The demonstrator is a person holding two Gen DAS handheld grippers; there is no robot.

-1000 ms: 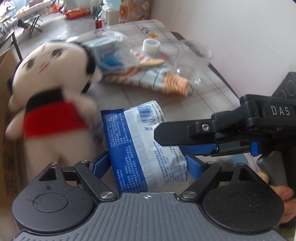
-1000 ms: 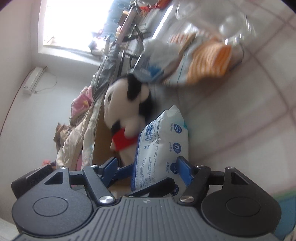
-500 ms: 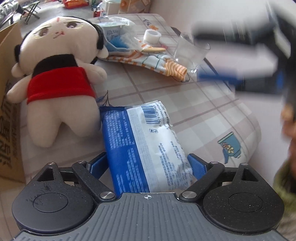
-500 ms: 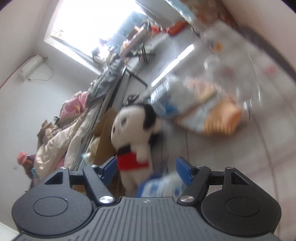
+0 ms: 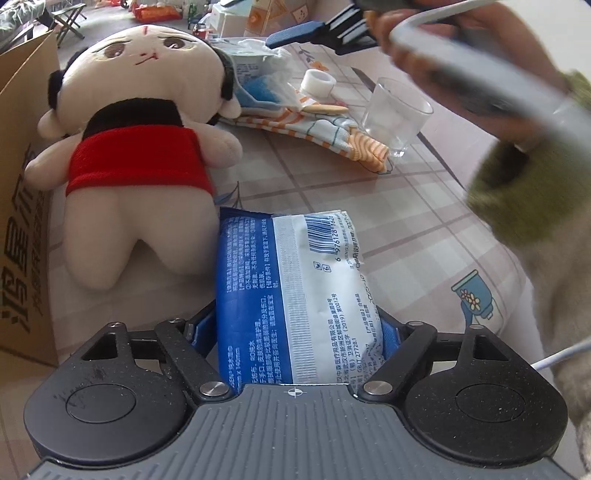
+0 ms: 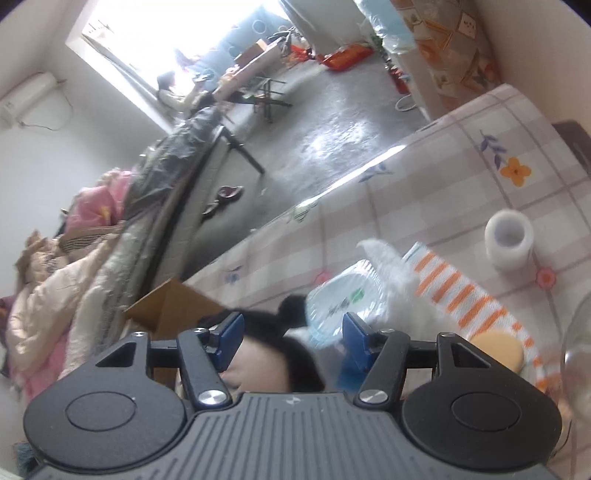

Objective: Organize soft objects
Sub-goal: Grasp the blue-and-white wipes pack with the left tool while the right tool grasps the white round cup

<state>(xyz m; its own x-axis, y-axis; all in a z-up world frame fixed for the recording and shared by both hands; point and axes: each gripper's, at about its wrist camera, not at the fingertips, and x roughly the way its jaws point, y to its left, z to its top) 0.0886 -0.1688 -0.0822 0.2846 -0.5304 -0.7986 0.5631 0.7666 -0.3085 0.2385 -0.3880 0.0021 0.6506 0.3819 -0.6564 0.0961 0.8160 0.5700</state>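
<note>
A soft blue-and-white packet (image 5: 295,266) lies on the checked tablecloth (image 5: 424,229) with its near end between the fingers of my left gripper (image 5: 295,328). The jaws are closing and both blue pads touch its sides. To its left a plush doll (image 5: 140,122) in a red top lies on its back. My right gripper (image 6: 291,328) hovers over the doll's black hair (image 6: 295,362) and a clear plastic pack (image 6: 347,295). Its jaws are closing with nothing between them. One of its blue fingers (image 5: 295,32) shows at the top of the left wrist view.
A striped orange-and-white cloth (image 5: 332,129) lies behind the doll, with a white tape roll (image 5: 317,83) and a clear cup (image 5: 395,114) beside it. A cardboard box (image 5: 22,206) stands at the table's left edge. A green sleeve (image 5: 517,184) reaches over the right side.
The right gripper let go of the packet and swung up toward the table's far end. The packet and doll now lie flat, and the left jaws have narrowed onto the packet.
</note>
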